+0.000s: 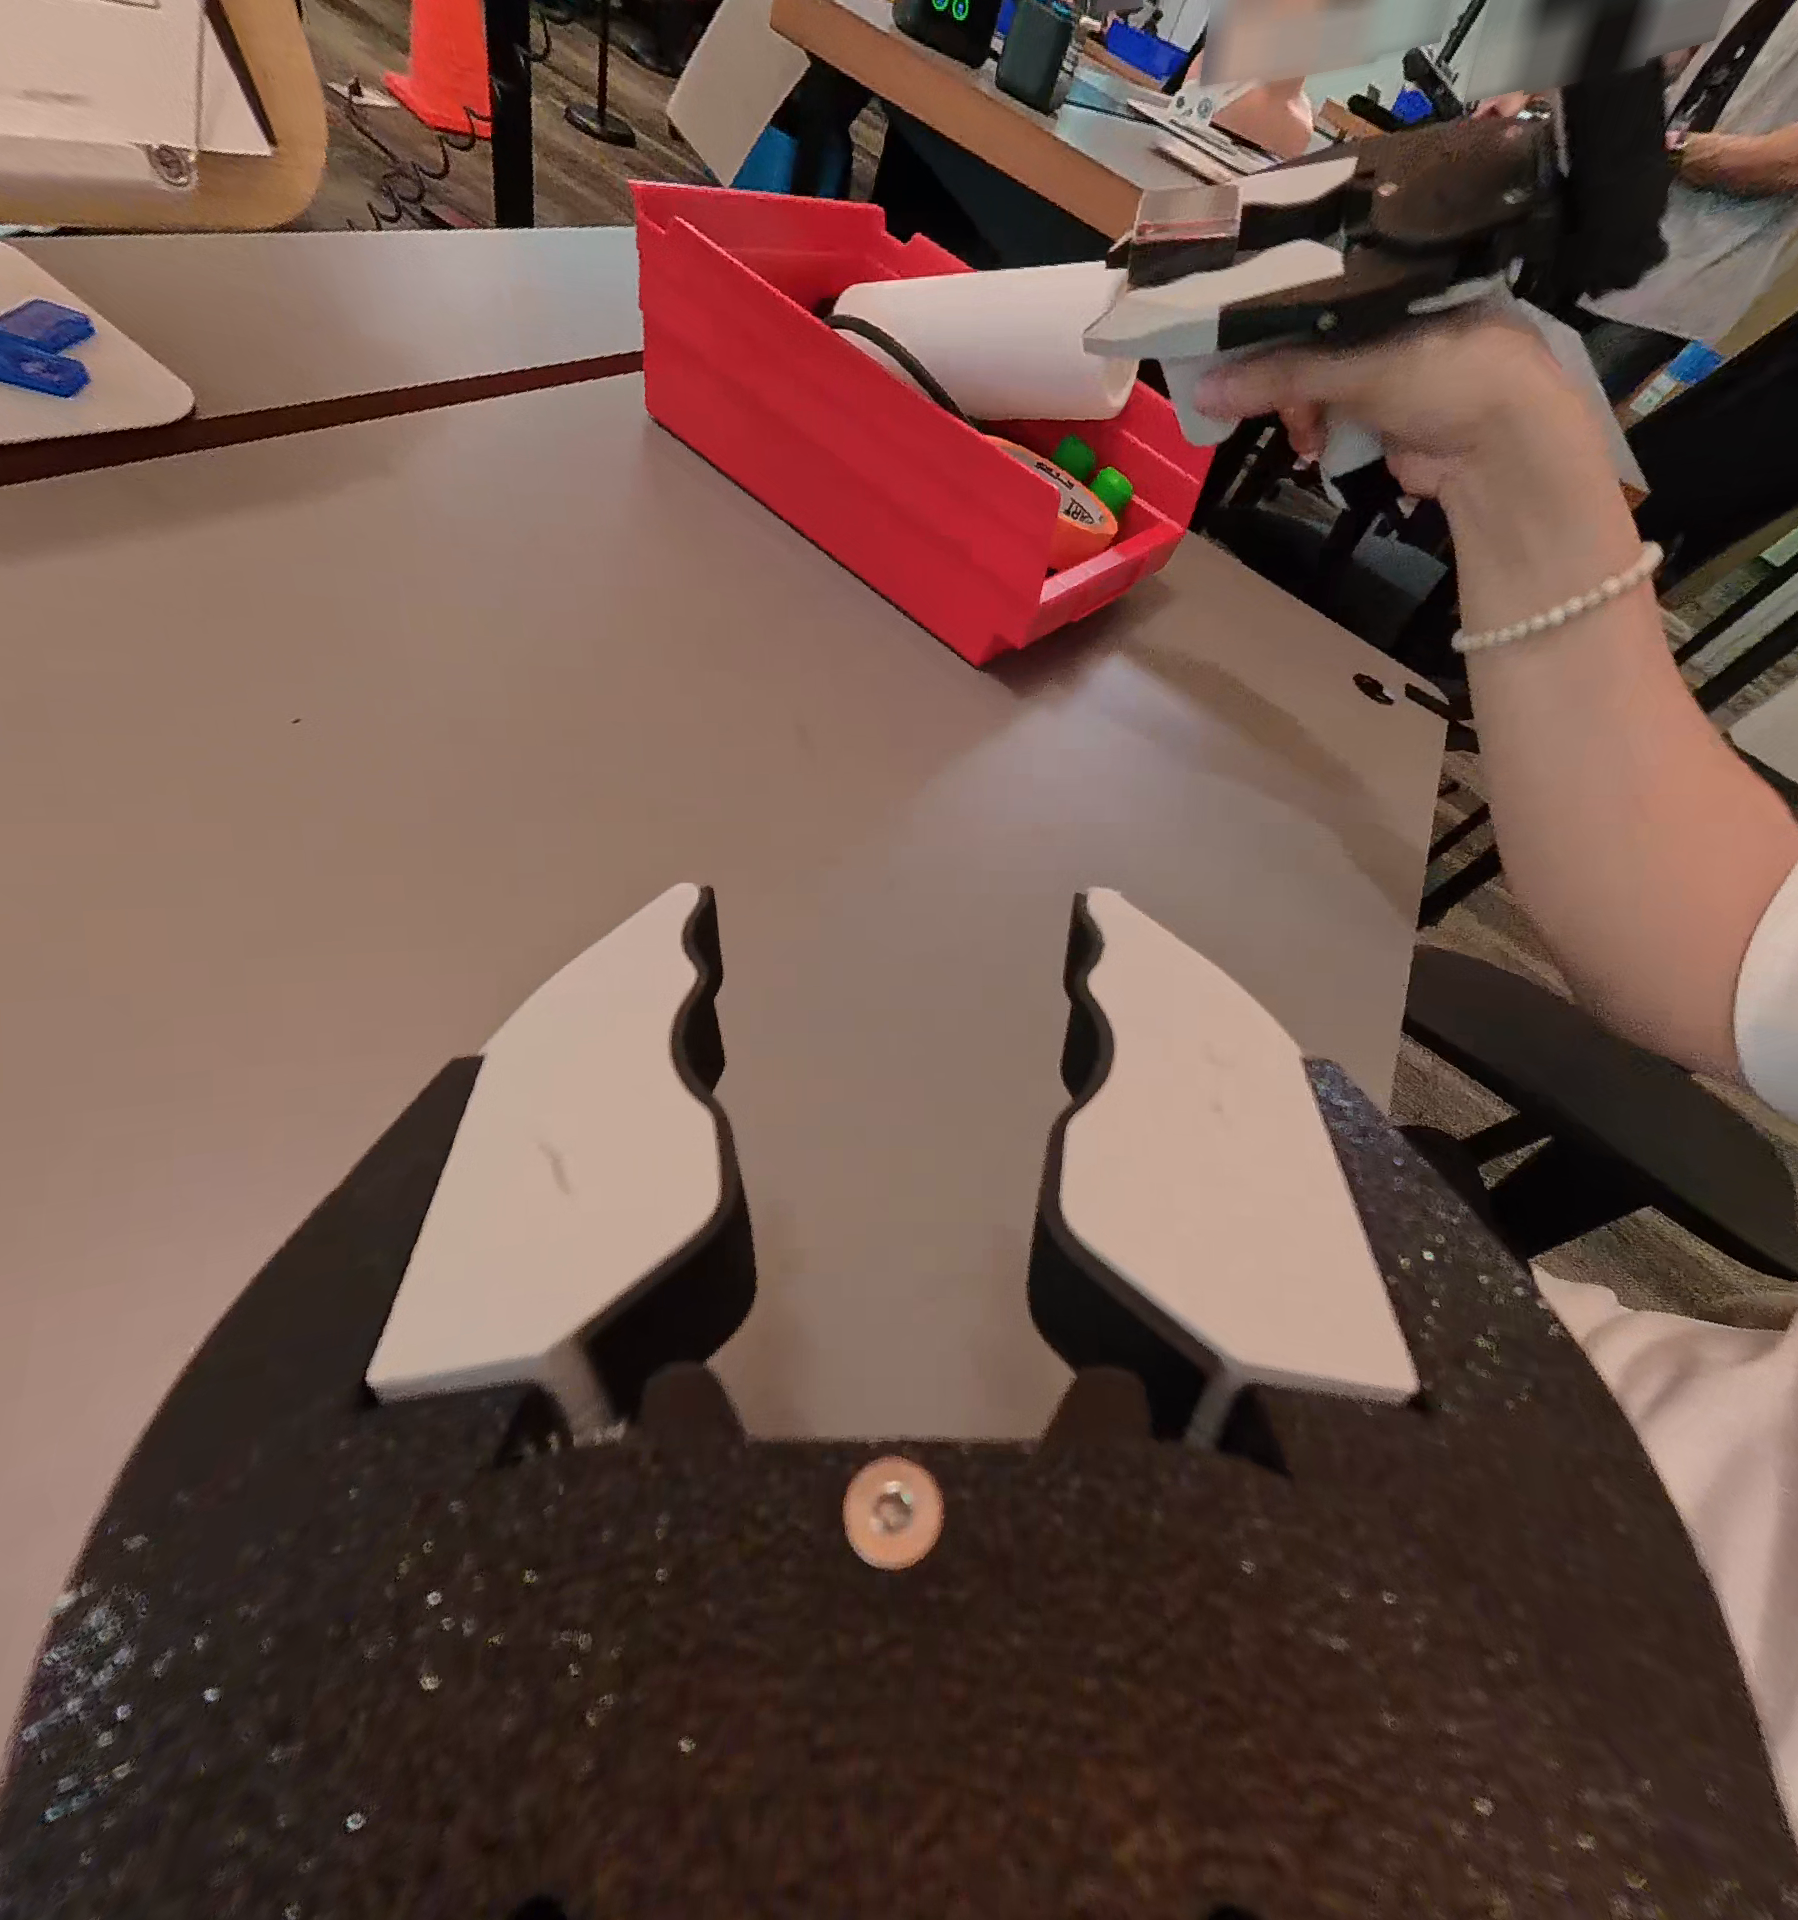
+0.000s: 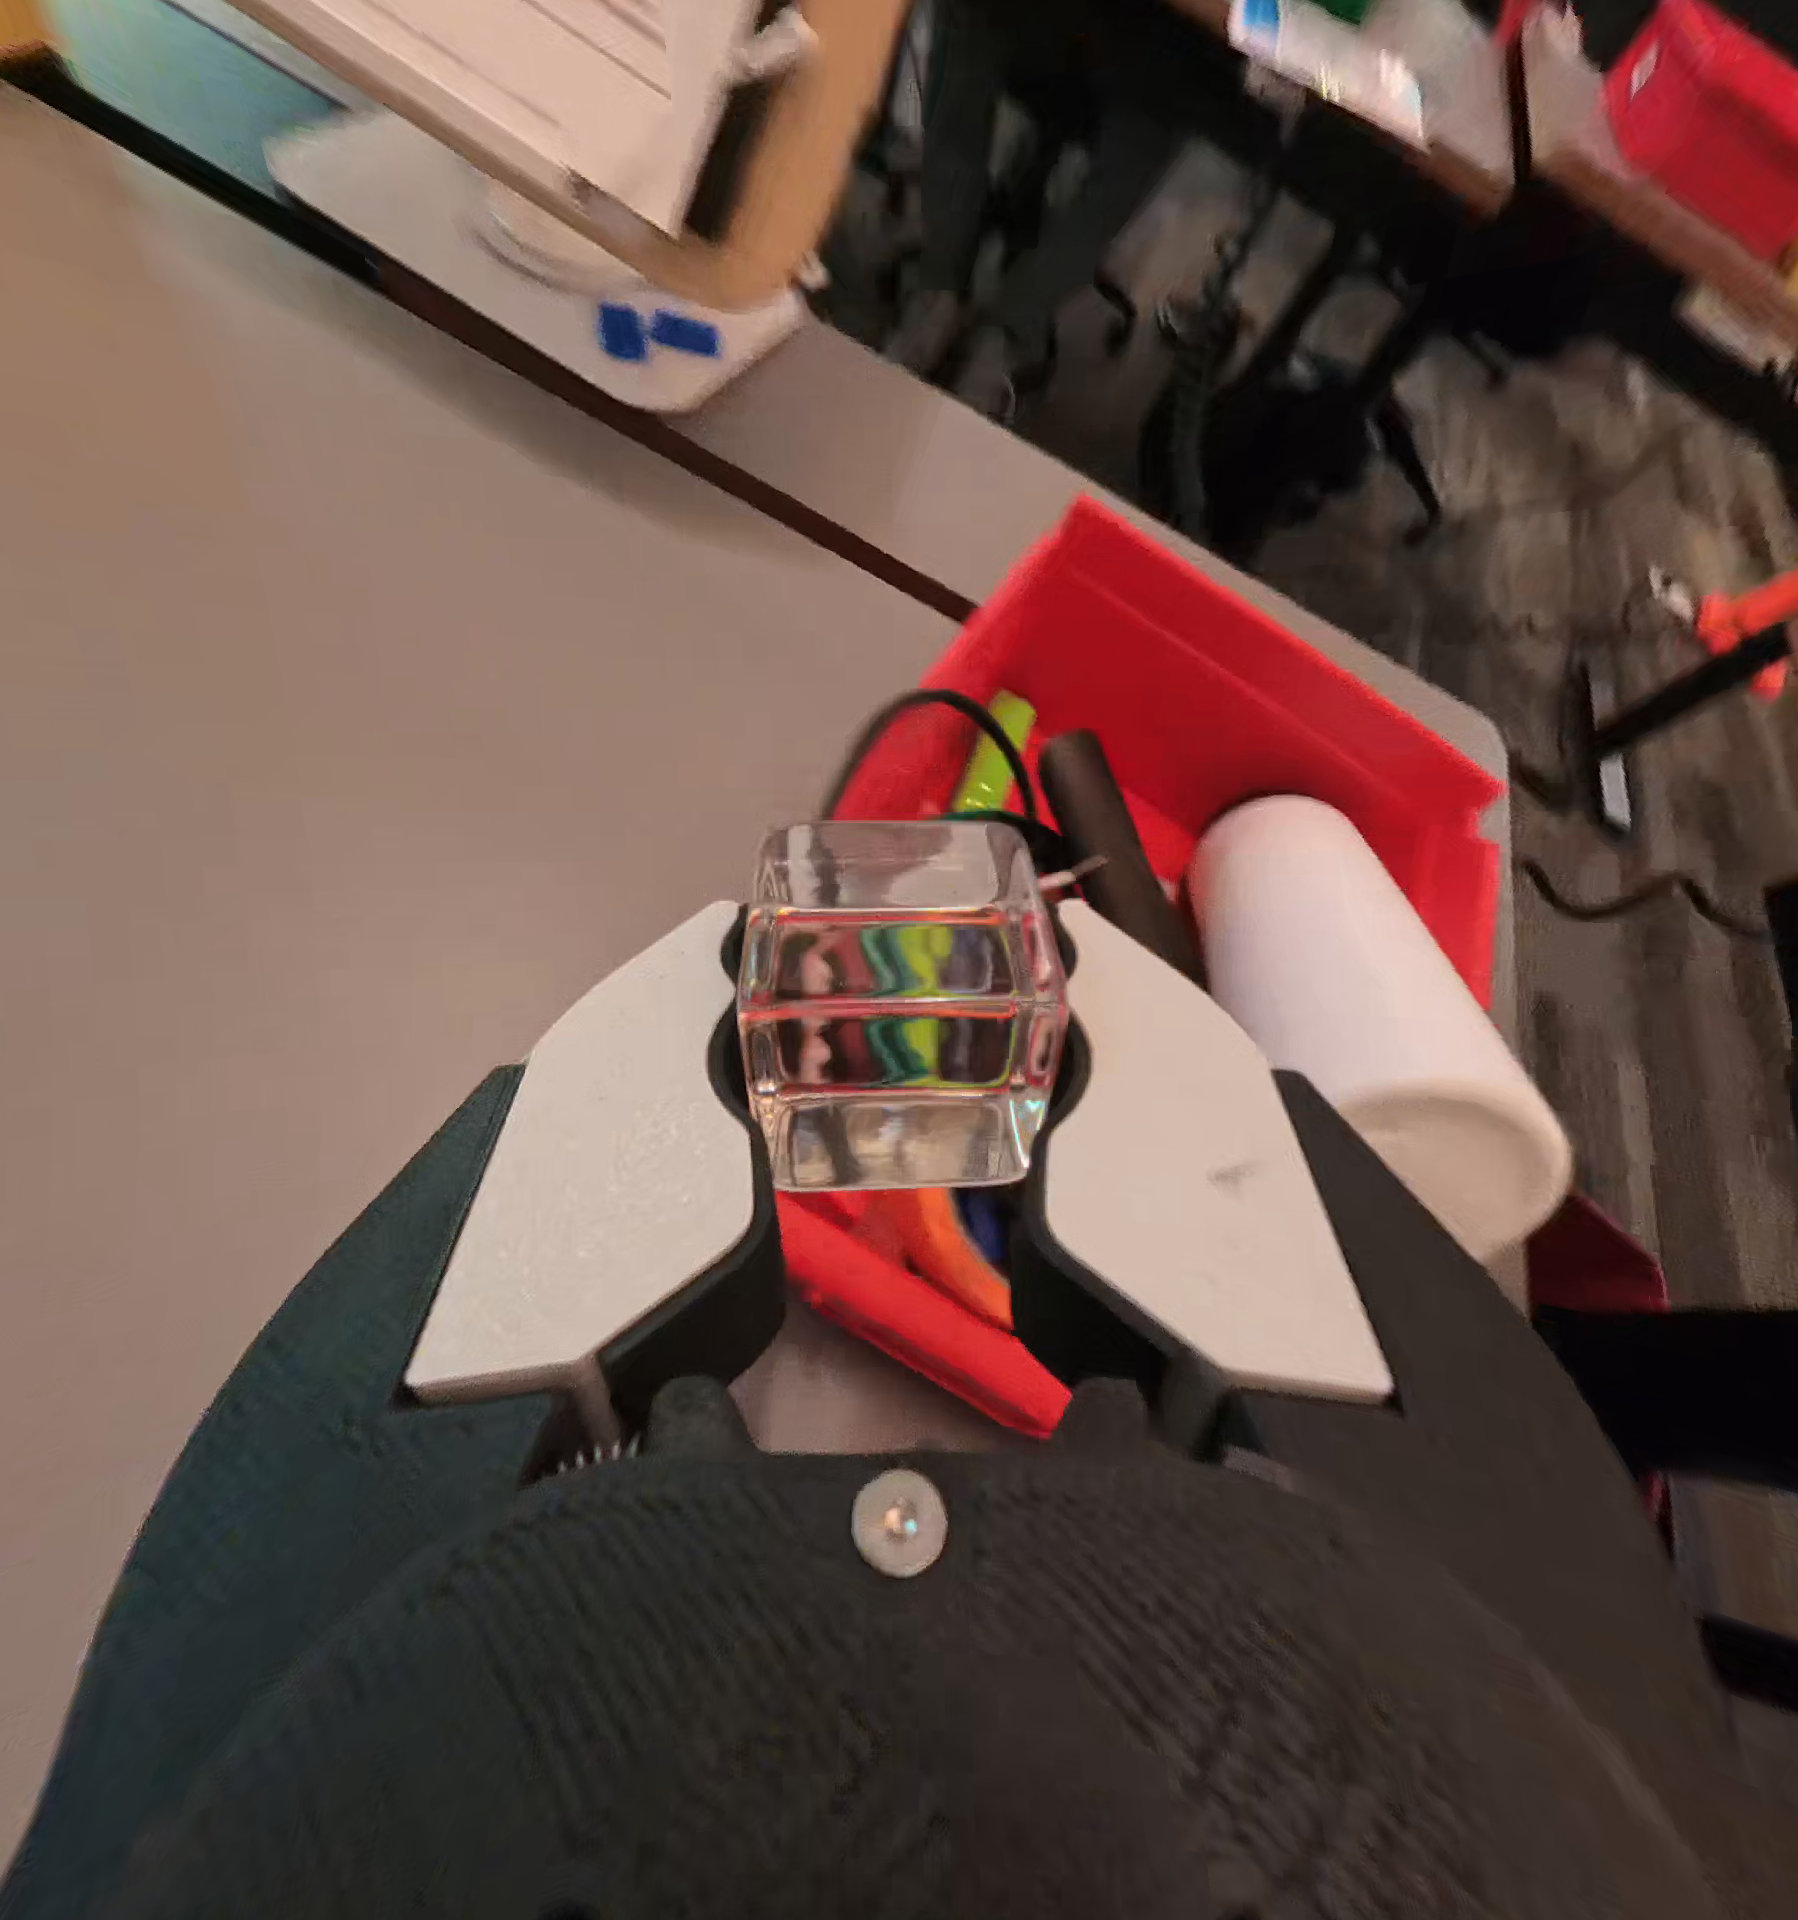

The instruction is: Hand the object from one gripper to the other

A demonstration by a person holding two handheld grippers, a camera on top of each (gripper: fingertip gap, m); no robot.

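A clear glass-like cube (image 2: pixel 900 1013) sits between the fingertips of my right gripper (image 2: pixel 900 935), which is shut on it. In the left wrist view the same right gripper (image 1: pixel 1149 255) is held by a hand at the upper right, above the red bin, with the clear cube (image 1: pixel 1186 220) at its tip. My left gripper (image 1: pixel 893 904) is open and empty, low over the grey table (image 1: pixel 459 727), well below and to the left of the right gripper.
A red bin (image 1: pixel 822 436) stands on the table near its right edge, holding a white roll (image 1: pixel 988 338), an orange tape roll, green caps and a black cable. Blue pieces (image 1: pixel 22 348) lie on a white board at far left. Chairs and desks stand beyond. Left tips to right tips: about 35 centimetres.
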